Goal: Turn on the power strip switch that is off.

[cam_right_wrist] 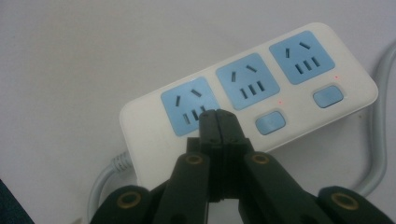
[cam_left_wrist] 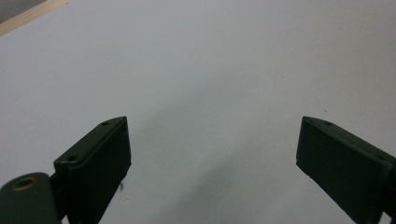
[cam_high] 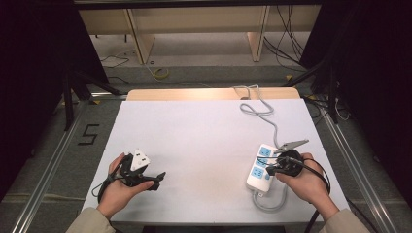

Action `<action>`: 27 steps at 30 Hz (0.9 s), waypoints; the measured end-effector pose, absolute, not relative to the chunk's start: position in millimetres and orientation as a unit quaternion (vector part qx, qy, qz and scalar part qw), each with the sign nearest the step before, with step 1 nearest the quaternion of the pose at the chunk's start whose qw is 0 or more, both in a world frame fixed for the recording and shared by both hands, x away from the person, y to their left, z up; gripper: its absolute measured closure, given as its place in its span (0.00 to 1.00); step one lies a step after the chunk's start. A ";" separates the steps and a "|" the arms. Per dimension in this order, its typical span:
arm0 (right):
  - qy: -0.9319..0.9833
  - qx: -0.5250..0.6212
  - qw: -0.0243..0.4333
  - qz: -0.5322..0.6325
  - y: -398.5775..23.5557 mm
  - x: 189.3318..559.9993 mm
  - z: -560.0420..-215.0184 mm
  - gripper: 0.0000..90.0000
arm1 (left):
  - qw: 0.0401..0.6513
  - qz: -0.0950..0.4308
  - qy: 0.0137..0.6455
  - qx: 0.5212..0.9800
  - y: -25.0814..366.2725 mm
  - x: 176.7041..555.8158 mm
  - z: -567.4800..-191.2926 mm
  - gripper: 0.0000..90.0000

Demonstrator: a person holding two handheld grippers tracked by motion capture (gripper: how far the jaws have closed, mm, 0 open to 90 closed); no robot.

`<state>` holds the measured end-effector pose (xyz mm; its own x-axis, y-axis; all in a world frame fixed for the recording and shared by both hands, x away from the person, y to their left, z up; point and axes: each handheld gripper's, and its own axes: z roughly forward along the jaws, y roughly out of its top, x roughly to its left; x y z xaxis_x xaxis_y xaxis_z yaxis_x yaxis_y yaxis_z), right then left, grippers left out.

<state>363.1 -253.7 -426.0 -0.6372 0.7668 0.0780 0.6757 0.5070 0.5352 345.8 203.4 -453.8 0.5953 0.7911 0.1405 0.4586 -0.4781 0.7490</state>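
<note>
A white power strip (cam_high: pixel 256 180) with three blue sockets lies at the right of the white table, and its grey cable (cam_high: pixel 265 110) runs off toward the far edge. My right gripper (cam_high: pixel 268 169) is shut with nothing between its jaws. In the right gripper view its tips (cam_right_wrist: pixel 218 115) sit over the power strip (cam_right_wrist: pixel 299 70) beside the nearest socket; I cannot tell whether they touch it. Two blue switches (cam_right_wrist: pixel 270 122) show beside the other sockets. My left gripper (cam_high: pixel 147 177) rests low at the table's left, its jaws (cam_left_wrist: pixel 212 128) wide open over bare white surface.
The strip's cable (cam_right_wrist: pixel 380 154) loops around its near end close to the table's front edge. A wooden strip (cam_high: pixel 194 93) borders the far side of the table (cam_high: pixel 194 136). Metal rails run along both sides, and cables lie on the floor behind.
</note>
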 end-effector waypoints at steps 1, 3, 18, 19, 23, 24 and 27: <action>0.864 0.417 0.085 0.269 -253.7 363.1 -426.0 1.00 | 0.343 0.242 0.379 0.824 203.3 345.6 -453.9 0.11; 0.866 0.417 0.081 0.263 -253.3 363.7 -427.3 1.00 | 0.343 0.241 0.380 0.825 203.4 345.5 -453.9 0.11; 0.877 0.407 0.072 0.244 -248.9 366.6 -432.0 1.00 | 0.343 0.242 0.378 0.825 203.3 345.5 -453.5 0.11; 0.877 0.407 0.072 0.244 -248.9 366.6 -432.0 1.00 | 0.343 0.242 0.378 0.825 203.3 345.6 -453.5 0.11; 0.878 0.408 0.071 0.242 -248.3 367.1 -432.4 1.00 | 0.343 0.242 0.378 0.825 203.4 345.6 -453.5 0.11; 0.878 0.407 0.071 0.241 -247.9 367.5 -432.5 1.00 | 0.343 0.242 0.378 0.825 203.4 345.6 -453.5 0.11; 0.879 0.407 0.072 0.239 -247.6 367.7 -432.6 1.00 | 0.343 0.242 0.378 0.825 203.4 345.5 -453.4 0.11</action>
